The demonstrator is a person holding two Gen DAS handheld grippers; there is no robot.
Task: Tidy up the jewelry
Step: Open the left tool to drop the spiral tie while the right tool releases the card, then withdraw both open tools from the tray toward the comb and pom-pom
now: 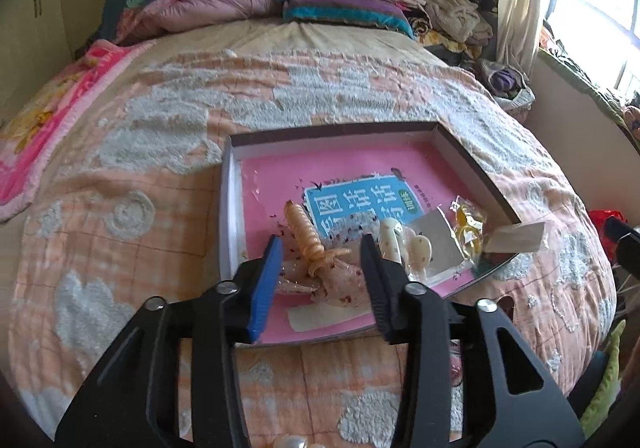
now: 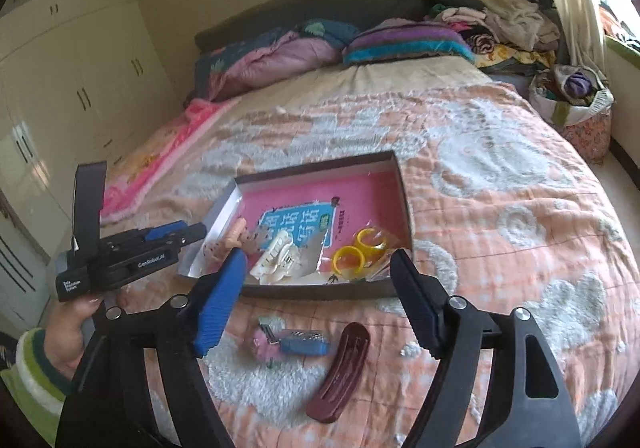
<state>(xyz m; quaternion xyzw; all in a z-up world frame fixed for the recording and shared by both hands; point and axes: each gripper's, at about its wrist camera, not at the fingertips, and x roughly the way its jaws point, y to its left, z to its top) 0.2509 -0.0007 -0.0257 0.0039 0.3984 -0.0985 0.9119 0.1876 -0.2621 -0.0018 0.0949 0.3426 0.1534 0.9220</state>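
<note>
A shallow dark-rimmed box [image 1: 472,151] [image 2: 404,203] with a pink book cover as its floor lies on the bed. In it lie an orange spiral hair clip [image 1: 306,236], a clear speckled claw clip [image 1: 340,284], a cream claw clip [image 1: 404,248] [image 2: 276,256] and a bag of yellow rings [image 1: 470,230] [image 2: 360,252]. My left gripper [image 1: 320,264] is open, its fingers on either side of the orange and clear clips. My right gripper [image 2: 316,288] is open and empty above the box's near edge. On the bedspread near it lie a maroon barrette [image 2: 340,368], a blue clip [image 2: 304,342] and a pink clip [image 2: 262,344].
The bed carries an orange and white quilt [image 1: 200,135], with folded duvets and pillows [image 1: 224,3] at the head. Clothes pile up at the far right [image 2: 508,19]. A basket [image 2: 576,103] stands by the window wall. Wardrobes [image 2: 72,87] line the left. A pearl-like item [image 1: 290,442] lies at the bottom edge.
</note>
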